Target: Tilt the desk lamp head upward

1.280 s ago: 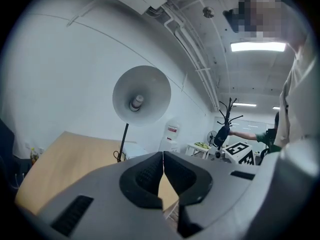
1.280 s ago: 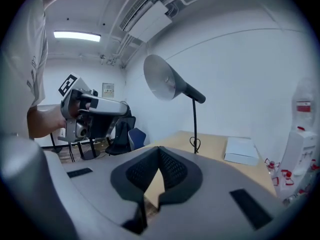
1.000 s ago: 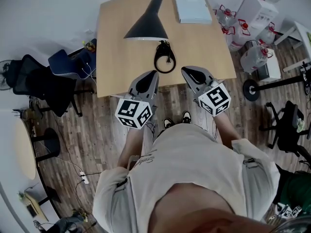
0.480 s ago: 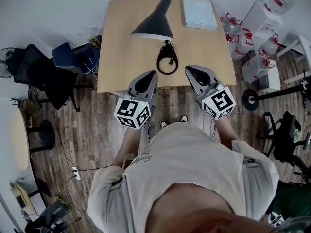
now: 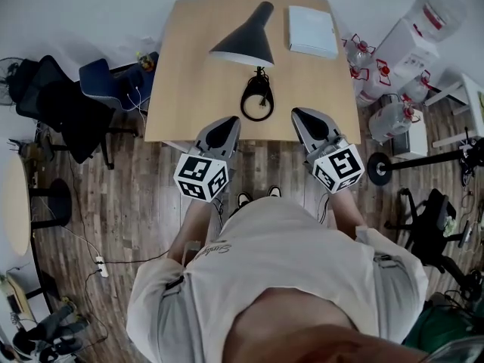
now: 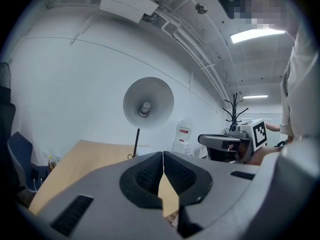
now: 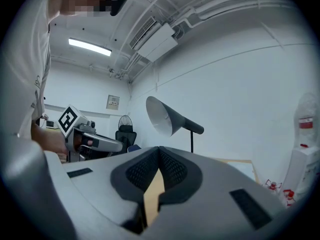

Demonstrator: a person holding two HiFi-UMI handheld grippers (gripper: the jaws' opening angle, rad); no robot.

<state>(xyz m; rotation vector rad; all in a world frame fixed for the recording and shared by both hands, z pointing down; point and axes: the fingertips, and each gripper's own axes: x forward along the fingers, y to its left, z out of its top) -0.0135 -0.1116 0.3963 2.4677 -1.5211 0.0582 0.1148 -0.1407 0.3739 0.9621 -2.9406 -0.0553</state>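
The black desk lamp stands on the wooden table, its cone head tipped down and its coiled cord lying by the stem. Both grippers hover at the table's near edge, short of the lamp. My left gripper is shut with nothing in it, and my right gripper is shut and empty too. In the left gripper view the lamp head faces me, its bulb showing, beyond the closed left gripper. The right gripper view has the lamp head side-on above the closed right gripper.
A white pad lies on the table's far right corner. Office chairs stand to the left of the table. Water jugs and boxes crowd the floor on the right. A coat stand stands behind the right side.
The head camera has shifted a little, so the table sits slightly further right in view. Both grippers stay shut at the table's near edge; the lamp has not moved.
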